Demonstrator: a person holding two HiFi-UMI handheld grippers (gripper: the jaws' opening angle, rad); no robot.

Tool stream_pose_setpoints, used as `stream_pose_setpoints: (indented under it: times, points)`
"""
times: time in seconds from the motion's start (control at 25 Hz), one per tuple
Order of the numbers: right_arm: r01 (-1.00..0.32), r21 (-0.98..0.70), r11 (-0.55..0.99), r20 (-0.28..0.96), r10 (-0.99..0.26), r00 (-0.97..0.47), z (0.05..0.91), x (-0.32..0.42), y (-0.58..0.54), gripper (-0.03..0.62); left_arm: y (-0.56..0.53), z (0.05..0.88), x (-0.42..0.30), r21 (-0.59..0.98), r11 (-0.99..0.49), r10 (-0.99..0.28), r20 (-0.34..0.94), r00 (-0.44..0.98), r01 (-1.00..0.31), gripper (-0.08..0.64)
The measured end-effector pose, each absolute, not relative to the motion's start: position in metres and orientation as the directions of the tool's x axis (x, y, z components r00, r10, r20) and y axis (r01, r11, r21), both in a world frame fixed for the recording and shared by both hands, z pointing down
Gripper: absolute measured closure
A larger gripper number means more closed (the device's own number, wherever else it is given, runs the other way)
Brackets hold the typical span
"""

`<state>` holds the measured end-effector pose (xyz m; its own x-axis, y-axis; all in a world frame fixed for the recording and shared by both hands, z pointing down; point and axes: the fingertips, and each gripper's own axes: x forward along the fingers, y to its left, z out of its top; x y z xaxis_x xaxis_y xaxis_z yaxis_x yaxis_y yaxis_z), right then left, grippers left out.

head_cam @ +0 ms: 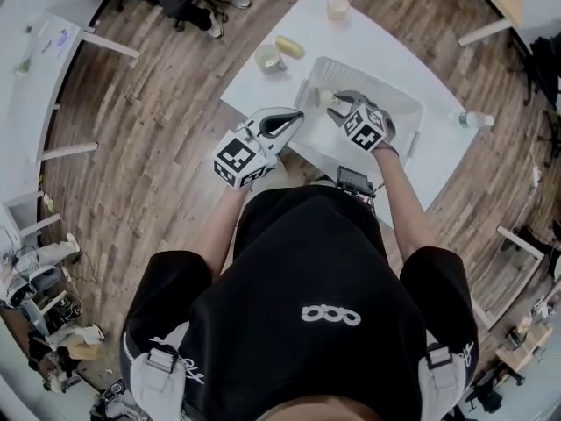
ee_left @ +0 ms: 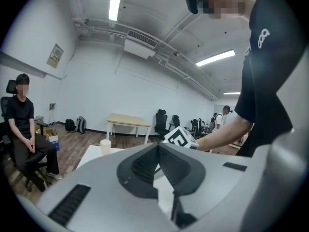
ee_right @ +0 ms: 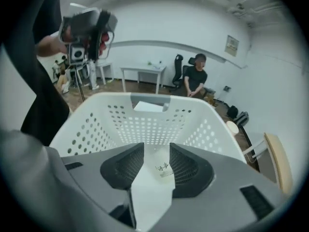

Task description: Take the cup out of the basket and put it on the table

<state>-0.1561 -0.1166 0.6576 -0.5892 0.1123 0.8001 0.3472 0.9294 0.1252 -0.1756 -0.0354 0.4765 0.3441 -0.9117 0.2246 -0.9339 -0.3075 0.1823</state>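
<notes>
**A:** Where's the cup [head_cam: 326,98] lying?

**B:** Down in the basket [head_cam: 399,103], in the corner nearest the person and toward their left. The basket stands on the table [head_cam: 386,42].

**A:** Which claw is nearer?

**B:** The right gripper [head_cam: 340,103], easily. It reaches in over the near rim and its tips are right at the cup. The left gripper [head_cam: 296,117] hangs outside the basket, just beside that same corner.

**A:** And the right one's jaws?

**B:** Part-way open in its own view [ee_right: 157,151]. The gap is filled by a pale surface with a small print on it, which I take to be the cup [ee_right: 163,170], dead ahead along the jaw line. The perforated basket wall [ee_right: 145,124] stands behind it. I can't tell whether the jaws press on it yet.

**A:** Is the cup upright or on its side?

**B:** I can't tell, too little of it shows.

**A:** And the left?

**B:** Jaws together at the tips with nothing between them [ee_left: 158,146].

**A:** So what does the move turn on?

**B:** My guess is closing squarely on the cup, then lifting straight up over the near wall to bare table
</notes>
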Motion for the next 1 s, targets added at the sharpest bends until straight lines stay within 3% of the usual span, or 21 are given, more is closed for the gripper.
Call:
stream_pose_setpoints:
  times: [0.16, 0.32, 0.72, 1.0]
  points:
    - [0.521, 0.141, 0.842, 0.9, 0.11, -0.422, 0.717, -0.175, -0.11, 0.355, -0.017, 0.478, -0.189, 0.202, -0.252, -0.93, 0.22, 0.294, -0.947, 0.552]
    - [0.576, 0.155, 0.803, 0.938, 0.062, -0.34, 0.765, -0.184, -0.115, 0.304, -0.002, 0.487, -0.19, 0.207, -0.223, -0.936, 0.227, 0.268, -0.953, 0.552]
    - [0.604, 0.131, 0.786, 0.975, 0.009, -0.222, 0.821, -0.184, -0.134, 0.301, 0.021, 0.491, -0.21, 0.214, -0.133, -0.951, 0.249, 0.186, -0.968, 0.552]
    - [0.58, 0.132, 0.804, 0.973, 0.008, -0.233, 0.826, -0.184, -0.136, 0.301, 0.03, 0.489, -0.219, 0.219, -0.089, -0.96, 0.241, 0.142, -0.972, 0.552]
